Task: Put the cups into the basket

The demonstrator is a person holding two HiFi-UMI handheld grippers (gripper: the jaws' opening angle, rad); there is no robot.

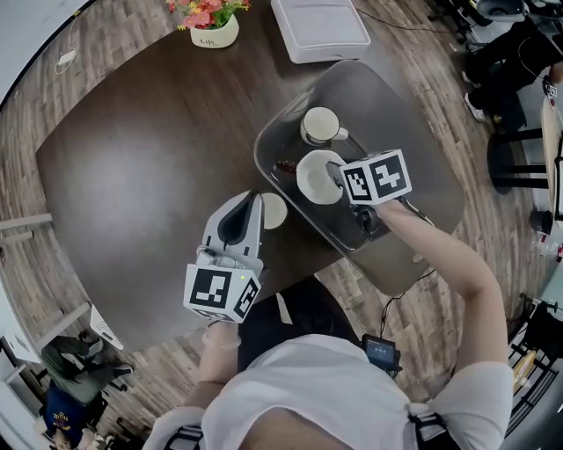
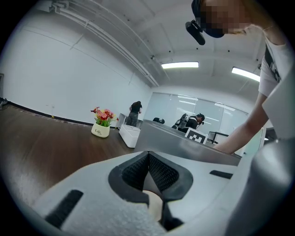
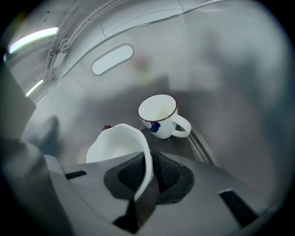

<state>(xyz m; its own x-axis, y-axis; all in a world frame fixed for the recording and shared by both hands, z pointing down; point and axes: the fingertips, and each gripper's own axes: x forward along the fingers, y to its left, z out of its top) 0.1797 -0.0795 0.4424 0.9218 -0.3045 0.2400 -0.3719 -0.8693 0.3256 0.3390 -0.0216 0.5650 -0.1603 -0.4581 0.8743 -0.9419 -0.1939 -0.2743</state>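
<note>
A grey basket (image 1: 400, 114) stands on the dark table (image 1: 149, 158), at its right side. Inside it a white mug with a dark rim and a handle (image 1: 321, 126) (image 3: 159, 115) stands upright. My right gripper (image 1: 334, 176) (image 3: 148, 161) reaches down into the basket, shut on the rim of a white cup (image 1: 317, 177) (image 3: 117, 145) that is low over the basket floor. Just outside the basket's near wall, my left gripper (image 1: 257, 204) (image 2: 148, 159) is shut on the wall of a small cream cup (image 1: 274, 211) (image 2: 155, 205); most of that cup is hidden by the jaws.
A flower pot (image 1: 211, 26) (image 2: 101, 124) and a white box (image 1: 319, 28) (image 2: 130, 134) stand at the table's far edge. A small dark object (image 1: 286, 164) (image 3: 107, 127) lies in the basket. The basket wall has a handle slot (image 3: 112, 59). Chairs and bags surround the table.
</note>
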